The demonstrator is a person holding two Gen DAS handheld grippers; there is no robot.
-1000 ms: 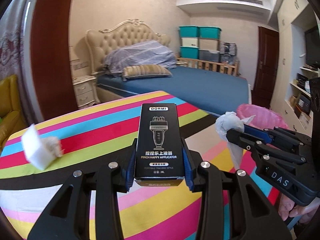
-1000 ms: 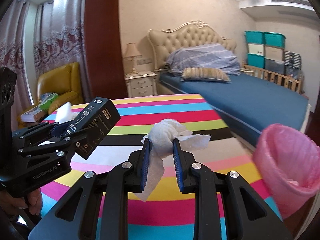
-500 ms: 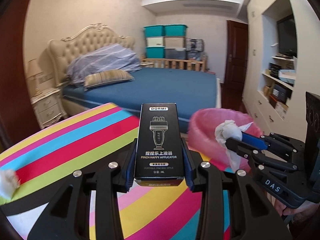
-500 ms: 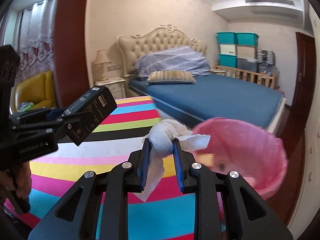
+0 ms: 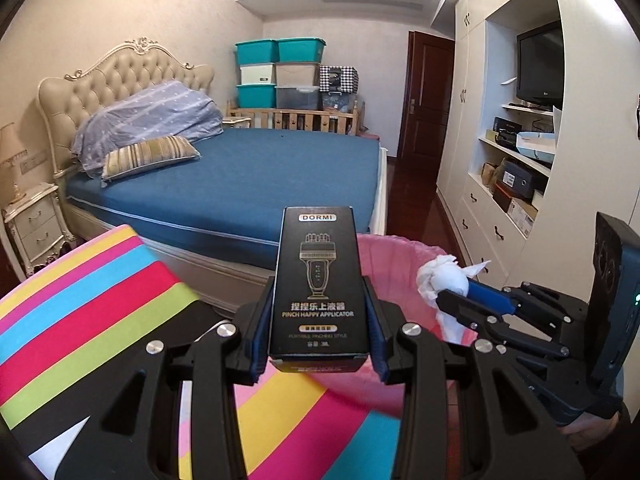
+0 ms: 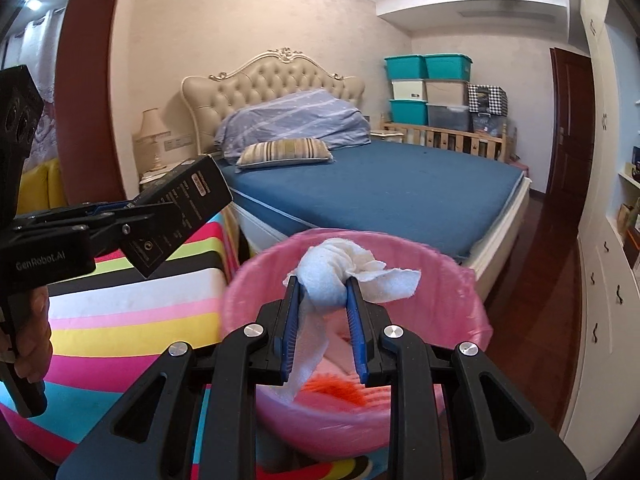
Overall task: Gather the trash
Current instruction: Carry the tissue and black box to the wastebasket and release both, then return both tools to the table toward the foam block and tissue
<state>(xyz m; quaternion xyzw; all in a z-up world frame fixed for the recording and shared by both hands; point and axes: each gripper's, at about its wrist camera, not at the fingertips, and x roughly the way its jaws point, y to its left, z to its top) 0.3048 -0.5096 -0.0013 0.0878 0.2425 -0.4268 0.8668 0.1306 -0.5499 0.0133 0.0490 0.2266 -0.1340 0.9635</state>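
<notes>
Now your left gripper [image 5: 318,312] clamps the black box [image 5: 318,288] reading "DORMI, PINCH HAPPY APPLICATOR"; your right gripper [image 6: 324,300] pinches a crumpled white tissue [image 6: 340,268] over the pink bin [image 6: 460,312].

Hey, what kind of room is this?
Almost certainly a bedroom in a home. A large bed with a tufted headboard fills most of the room, a nightstand stands beside it, and built-in cupboards with a television line one wall.

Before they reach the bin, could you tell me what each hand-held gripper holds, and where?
Left: black box, by its lower sides. Right: tissue, around its middle.
</notes>
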